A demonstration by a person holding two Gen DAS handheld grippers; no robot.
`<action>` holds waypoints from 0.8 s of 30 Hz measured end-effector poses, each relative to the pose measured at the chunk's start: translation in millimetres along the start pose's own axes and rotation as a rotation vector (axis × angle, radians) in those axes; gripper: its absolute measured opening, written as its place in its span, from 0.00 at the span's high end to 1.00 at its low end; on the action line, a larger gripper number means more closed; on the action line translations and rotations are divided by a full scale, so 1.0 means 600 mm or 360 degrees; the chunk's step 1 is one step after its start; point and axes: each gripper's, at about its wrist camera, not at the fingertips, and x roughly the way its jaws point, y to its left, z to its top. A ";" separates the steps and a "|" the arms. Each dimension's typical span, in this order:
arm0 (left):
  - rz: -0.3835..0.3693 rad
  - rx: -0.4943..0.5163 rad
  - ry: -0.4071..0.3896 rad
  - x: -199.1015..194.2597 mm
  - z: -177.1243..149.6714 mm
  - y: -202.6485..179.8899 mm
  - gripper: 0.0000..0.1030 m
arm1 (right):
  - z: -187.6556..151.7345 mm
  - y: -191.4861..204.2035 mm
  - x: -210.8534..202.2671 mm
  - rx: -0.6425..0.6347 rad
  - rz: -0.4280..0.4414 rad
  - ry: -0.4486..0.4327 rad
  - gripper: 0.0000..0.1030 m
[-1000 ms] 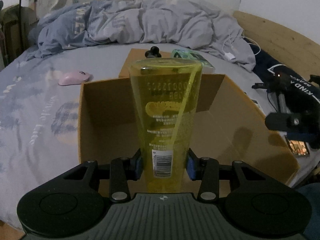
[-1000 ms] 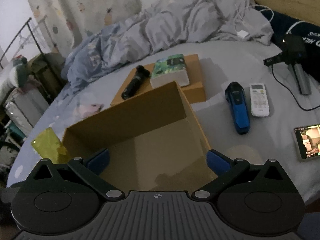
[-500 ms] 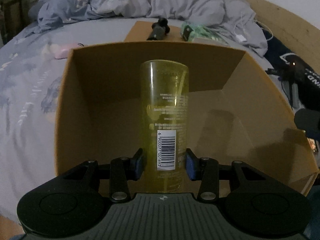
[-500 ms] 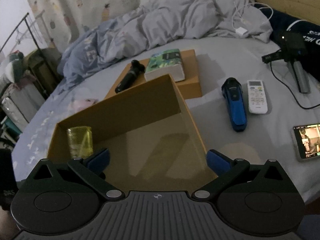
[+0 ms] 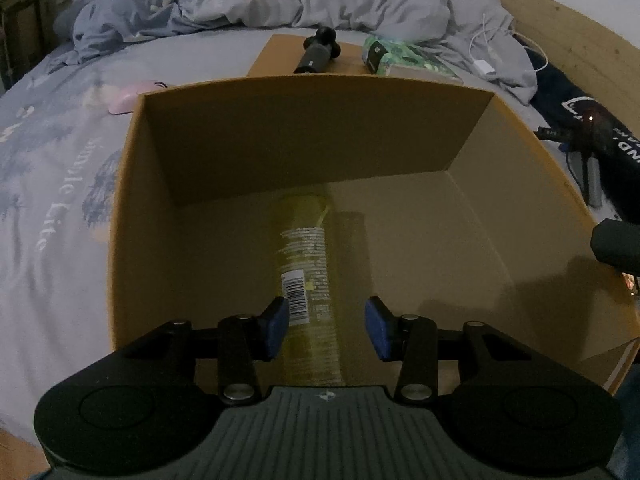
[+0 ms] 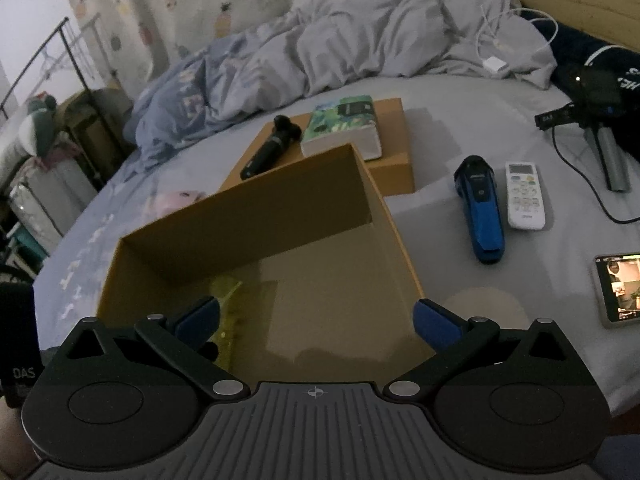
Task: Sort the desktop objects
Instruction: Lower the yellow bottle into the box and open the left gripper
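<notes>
Left wrist view: left tongs [image 5: 326, 326] sit low inside the cardboard box [image 5: 132, 216], jaws opening. The yellow bottle [image 5: 308, 280] lies between them along the box floor, base toward the far wall. Pads look clear of it on the right side, so I read this as the release; going in low means it doesn't drop or roll. Black handheld gadget [image 5: 316, 50] and book [image 5: 408, 60] wait on the flat box beyond, pink mouse [image 5: 128, 98] on the bed [image 5: 52, 184].

Right wrist view: right tongs [image 6: 316, 320] are spread wide and empty, hovering over the box's near rim, probably staged for the next pick. Blue shaver [image 6: 482, 204] and white remote [image 6: 524, 196] lie side by side on the bed, outside the box, unsorted.
</notes>
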 end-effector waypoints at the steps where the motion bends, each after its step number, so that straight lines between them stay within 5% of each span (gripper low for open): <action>1: 0.0000 0.0000 -0.0001 0.001 0.001 0.000 0.54 | 0.000 0.000 0.000 0.0000 0.0000 -0.0001 0.00; 18: -0.0065 0.0004 -0.0071 -0.012 0.015 -0.007 0.27 | -0.001 -0.001 0.001 -0.0037 -0.0017 -0.0004 0.00; 24: -0.0094 -0.0006 -0.0091 -0.014 0.018 -0.008 0.24 | -0.001 0.002 -0.001 -0.0064 -0.0033 -0.0016 0.00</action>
